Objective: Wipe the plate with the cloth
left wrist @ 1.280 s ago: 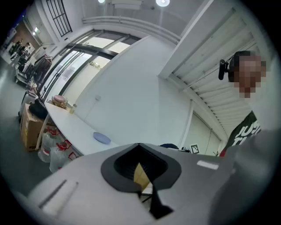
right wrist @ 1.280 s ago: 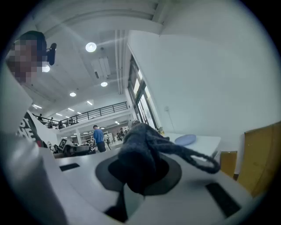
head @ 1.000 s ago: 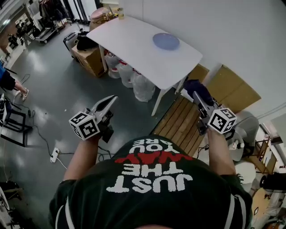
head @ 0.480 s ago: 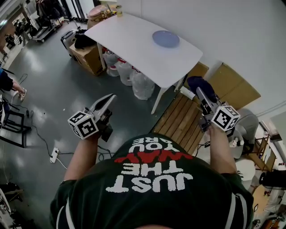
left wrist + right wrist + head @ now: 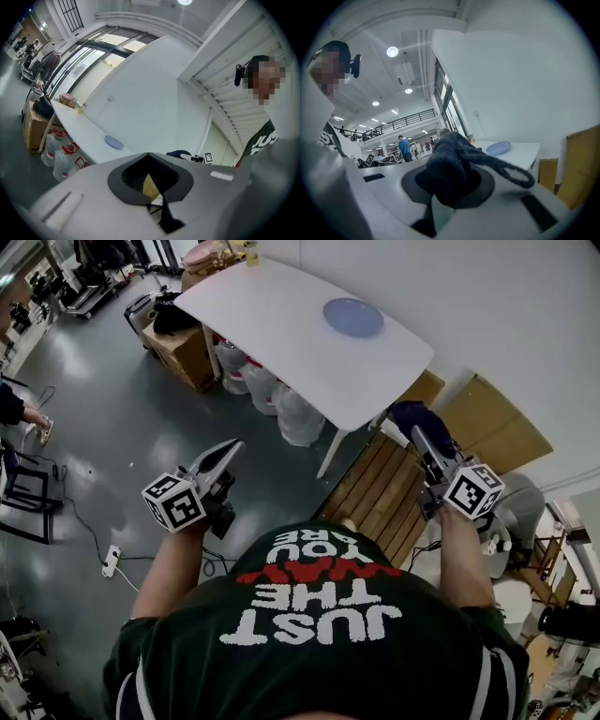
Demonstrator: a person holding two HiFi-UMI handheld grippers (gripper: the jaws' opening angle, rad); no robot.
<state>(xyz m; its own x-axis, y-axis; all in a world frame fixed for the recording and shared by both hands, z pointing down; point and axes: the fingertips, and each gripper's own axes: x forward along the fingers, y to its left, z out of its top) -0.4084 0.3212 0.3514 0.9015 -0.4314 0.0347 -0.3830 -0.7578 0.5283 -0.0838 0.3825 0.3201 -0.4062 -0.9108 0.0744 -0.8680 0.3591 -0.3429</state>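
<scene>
Overhead, around: a white table (image 5: 281, 334) stood ahead by the wall. Water jugs (image 5: 295, 418) and a box (image 5: 183, 352) sat on the floor beneath its near side. Wooden slats (image 5: 375, 493) and leaning cardboard (image 5: 497, 432) lay to the right.
Head view, in the way: grey floor and the slats lay between both grippers and the table.
Head view, arms: both forearms reached forward, with the left gripper (image 5: 230, 448) and right gripper (image 5: 419, 437) well apart. Each pointed toward the table, marker cubes facing up.
Head view, plate: a pale blue round plate (image 5: 353, 317) lay flat on the table near its wall-side edge, well apart from both grippers.
Head view, cloth: a dark blue cloth (image 5: 412, 416) was bunched at the right gripper's tip.
Left gripper view, around: the table ran along the wall, with the jugs below it and the person's shirt at the right edge.
Left gripper view, tool: the jaws were pressed together with nothing between them.
Left gripper view, plate: it showed small on the table, beyond the jaws and to their left.
Right gripper view, around: the wall was to the right, the cardboard sat at the frame's edge, and a person in blue (image 5: 404, 147) stood far off.
Right gripper view, tool: the jaws were clamped on the cloth, which bulged over the tips with a loop trailing right.
Right gripper view, plate: it sat on the table beyond the cloth, to its right and apart from it.
</scene>
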